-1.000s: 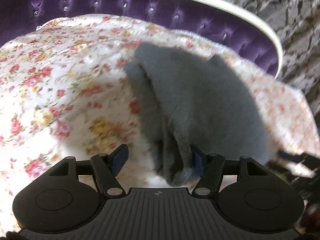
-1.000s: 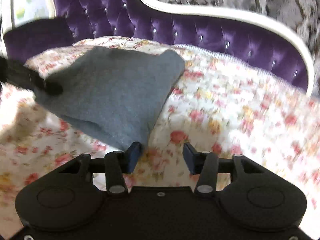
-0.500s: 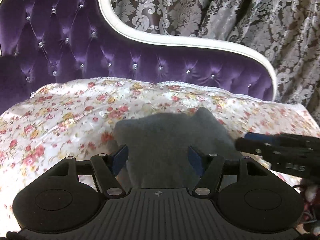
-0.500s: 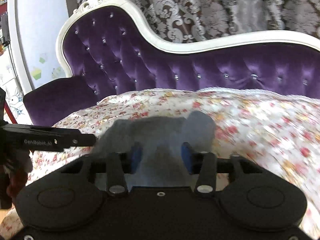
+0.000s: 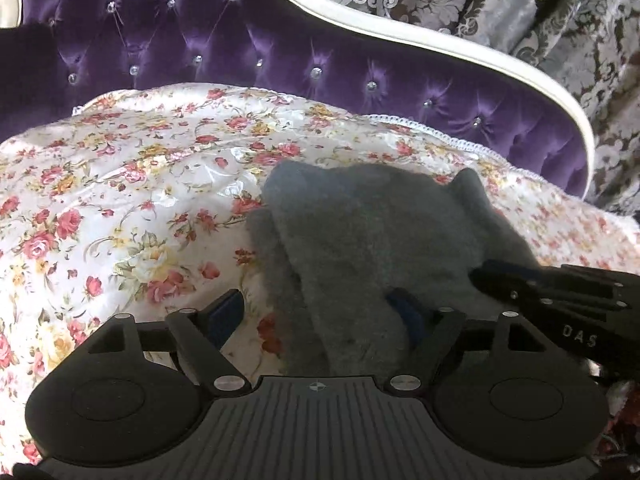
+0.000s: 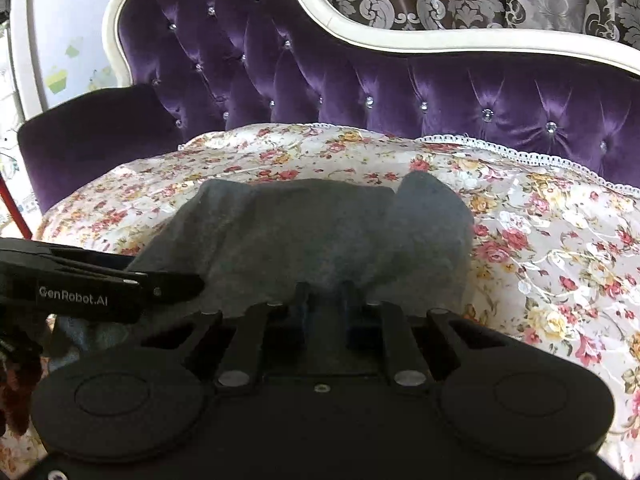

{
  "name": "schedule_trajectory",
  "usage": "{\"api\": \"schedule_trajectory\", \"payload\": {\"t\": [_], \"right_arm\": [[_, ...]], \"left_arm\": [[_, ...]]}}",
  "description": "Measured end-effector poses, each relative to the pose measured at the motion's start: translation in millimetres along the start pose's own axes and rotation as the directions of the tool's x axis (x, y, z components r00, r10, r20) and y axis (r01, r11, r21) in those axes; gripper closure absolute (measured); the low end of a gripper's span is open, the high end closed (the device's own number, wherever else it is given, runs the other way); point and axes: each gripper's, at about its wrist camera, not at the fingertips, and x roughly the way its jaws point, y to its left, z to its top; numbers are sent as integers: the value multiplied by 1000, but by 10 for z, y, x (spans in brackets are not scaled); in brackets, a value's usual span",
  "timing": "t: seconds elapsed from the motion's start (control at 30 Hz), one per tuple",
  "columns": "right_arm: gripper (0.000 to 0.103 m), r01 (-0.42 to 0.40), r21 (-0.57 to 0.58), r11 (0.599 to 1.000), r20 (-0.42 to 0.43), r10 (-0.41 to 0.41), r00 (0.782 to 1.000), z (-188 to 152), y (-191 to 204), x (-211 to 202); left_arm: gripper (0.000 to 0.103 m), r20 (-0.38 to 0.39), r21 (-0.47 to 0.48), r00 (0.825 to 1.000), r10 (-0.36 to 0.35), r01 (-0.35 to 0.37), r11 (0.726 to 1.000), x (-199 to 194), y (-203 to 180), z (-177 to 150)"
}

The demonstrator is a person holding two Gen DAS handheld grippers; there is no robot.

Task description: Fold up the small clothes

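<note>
Grey cloth (image 6: 320, 232) is apparently pinched by the closing right gripper (image 6: 326, 300); left gripper (image 5: 316, 316) jaws have opened wide, so the fold could be dragged askew.

Background furnishings: sofa, floral cover, curtain.

A purple tufted sofa (image 6: 360, 80) with button studs and a curved white frame (image 6: 400, 40) spans the rear of both views. A floral cover (image 5: 120, 200), white with red and yellow roses, lies over the seat; its rear edge carries a white lace trim (image 6: 500, 148) just below the backrest. A dark purple armrest (image 6: 88, 128) stands at the left end. A brown and silver damask curtain (image 5: 520, 8) hangs behind the sofa.
</note>
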Motion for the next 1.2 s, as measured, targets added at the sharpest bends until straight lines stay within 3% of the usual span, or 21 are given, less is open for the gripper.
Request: {"api": "schedule_trajectory", "payload": {"t": [0.07, 0.1, 0.13, 0.17, 0.2, 0.23, 0.47, 0.57, 0.73, 0.9, 1.1, 1.13, 1.17, 1.2], "right_arm": [[75, -33, 25, 999, 2, 33, 999, 47, -89, -51], [64, -53, 51, 997, 14, 52, 999, 75, -154, -106], [46, -75, 79, 994, 36, 73, 997, 95, -214, -171], [37, -95, 106, 990, 62, 88, 994, 105, -266, -246], [18, -111, 129, 985, 88, 100, 991, 126, -303, -291], [15, -121, 149, 981, 107, 106, 989, 134, -355, -355], [15, -131, 317, 940, 80, 111, 991, 39, -825, -381], [15, -190, 399, 897, 56, 183, 981, -62, -972, -261], [13, -324, 471, 821, 59, 337, 940, -203, -999, -12], [5, -364, 479, 799, 89, 369, 925, -136, -957, 106], [4, -380, 477, 792, 78, 393, 916, -45, -932, 246], [6, -378, 476, 795, 73, 392, 917, -40, -930, 246], [11, -371, 472, 800, 65, 388, 919, -39, -924, 244], [34, -357, 465, 810, 49, 379, 924, -38, -915, 240]], "left_arm": [[23, -2, -6, 1000, -25, 25, 1000, -76, 36, 22], [23, 4, -11, 999, -36, 36, 999, -138, 59, 20], [21, 6, -14, 999, -47, 47, 999, -194, 76, 8], [20, 1, -15, 998, -56, 56, 998, -201, 62, 2], [20, -7, -19, 998, -67, 67, 998, -233, 77, -13], [20, -18, -29, 997, -77, 77, 997, -250, 94, -31], [15, -83, -126, 984, -155, 144, 981, -262, 236, -187], [7, -94, -131, 979, -181, 168, 977, -200, 204, -210], [1, -96, -121, 975, -202, 190, 974, -77, 83, -169], [1, -81, -146, 971, -226, 213, 966, 66, 46, -104], [1, -87, -106, 974, -209, 200, 974, 161, -58, -52], [4, -82, -107, 973, -214, 205, 973, 159, -64, -56], [12, -75, -112, 973, -217, 209, 972, 154, -54, -59], [46, -61, -117, 975, -212, 204, 972, 135, -48, -60]]}}
